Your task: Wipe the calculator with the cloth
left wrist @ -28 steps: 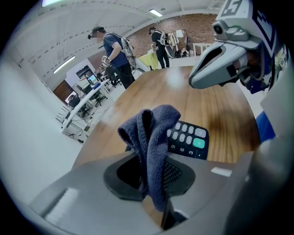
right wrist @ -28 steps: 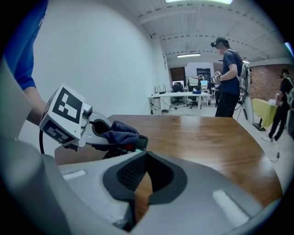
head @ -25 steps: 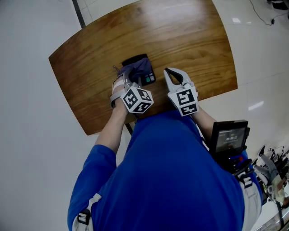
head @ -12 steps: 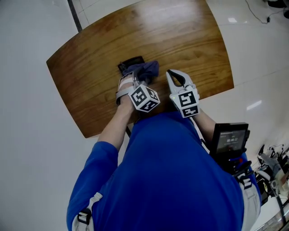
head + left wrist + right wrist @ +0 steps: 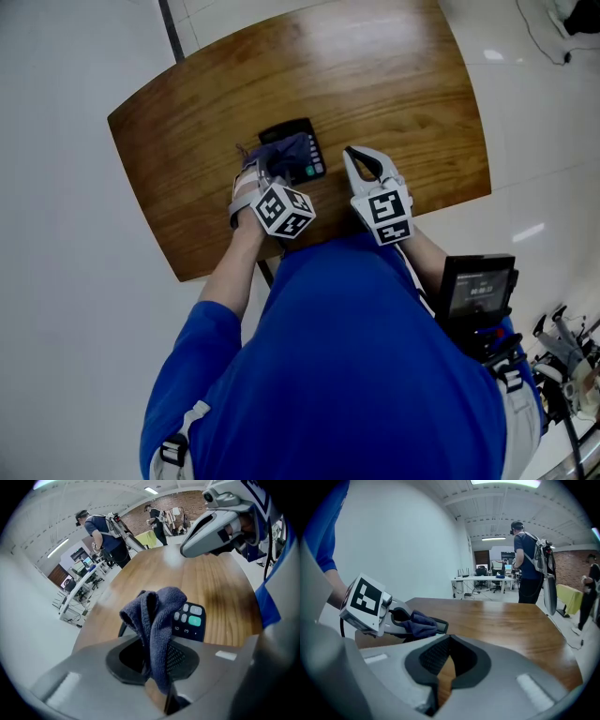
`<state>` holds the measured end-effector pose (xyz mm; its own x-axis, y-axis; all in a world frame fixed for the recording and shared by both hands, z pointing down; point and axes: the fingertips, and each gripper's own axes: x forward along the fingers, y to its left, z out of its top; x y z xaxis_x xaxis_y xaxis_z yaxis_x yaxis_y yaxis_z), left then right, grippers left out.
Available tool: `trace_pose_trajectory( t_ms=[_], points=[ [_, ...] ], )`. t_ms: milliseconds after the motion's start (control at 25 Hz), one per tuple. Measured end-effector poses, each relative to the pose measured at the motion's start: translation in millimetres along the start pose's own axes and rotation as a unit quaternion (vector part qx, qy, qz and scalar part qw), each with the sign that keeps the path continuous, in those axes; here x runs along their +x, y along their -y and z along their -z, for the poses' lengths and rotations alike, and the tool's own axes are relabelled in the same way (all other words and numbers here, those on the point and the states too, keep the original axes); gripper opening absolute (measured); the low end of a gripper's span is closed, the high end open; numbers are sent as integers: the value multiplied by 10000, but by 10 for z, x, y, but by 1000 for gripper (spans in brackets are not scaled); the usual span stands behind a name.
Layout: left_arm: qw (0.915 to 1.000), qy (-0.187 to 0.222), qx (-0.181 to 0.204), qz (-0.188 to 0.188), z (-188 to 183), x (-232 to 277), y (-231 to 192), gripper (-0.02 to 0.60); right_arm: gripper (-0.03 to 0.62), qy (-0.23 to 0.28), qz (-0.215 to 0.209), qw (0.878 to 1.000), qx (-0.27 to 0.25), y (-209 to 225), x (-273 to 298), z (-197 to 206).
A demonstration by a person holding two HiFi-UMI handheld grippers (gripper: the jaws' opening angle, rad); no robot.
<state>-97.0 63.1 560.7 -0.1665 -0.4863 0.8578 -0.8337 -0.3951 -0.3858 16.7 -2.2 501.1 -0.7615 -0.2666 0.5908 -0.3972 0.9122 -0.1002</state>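
Observation:
A black calculator (image 5: pixel 309 148) lies on the wooden table (image 5: pixel 394 84), near its front edge. A dark blue cloth (image 5: pixel 286 150) covers its left and middle part, so only the top edge and the right-hand keys show. My left gripper (image 5: pixel 267 171) is shut on the cloth (image 5: pixel 157 616), which bunches up over the calculator (image 5: pixel 190 620) in the left gripper view. My right gripper (image 5: pixel 351 155) hovers just right of the calculator, shut with nothing in it. In the right gripper view, the table shows through my right gripper (image 5: pixel 445 663), with the cloth (image 5: pixel 419 622) at the left.
The table's front edge (image 5: pixel 450 192) runs just under both grippers, with bare wood (image 5: pixel 375 66) beyond the calculator. White floor (image 5: pixel 66 234) surrounds the table. People (image 5: pixel 529 564) and desks (image 5: pixel 487 581) stand far behind it.
My left gripper swept the cloth toward the calculator's right end half a second ago, then back over its left and middle. The right gripper stayed beside it.

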Motion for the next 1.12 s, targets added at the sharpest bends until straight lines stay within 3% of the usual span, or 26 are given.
trace_pose_trajectory(
  t_ms=[400, 800, 1120],
  points=[
    [10000, -22, -40, 1, 31, 2, -7, 63, 1, -28, 47, 10000, 30, 29, 14, 39],
    [9965, 465, 646, 268, -560, 137, 317, 63, 0, -253, 269, 9990, -270, 260, -47, 237],
    [9978, 249, 543, 282, -372, 192, 246, 63, 0, -277, 211, 9991, -254, 208, -43, 255]
  ],
)
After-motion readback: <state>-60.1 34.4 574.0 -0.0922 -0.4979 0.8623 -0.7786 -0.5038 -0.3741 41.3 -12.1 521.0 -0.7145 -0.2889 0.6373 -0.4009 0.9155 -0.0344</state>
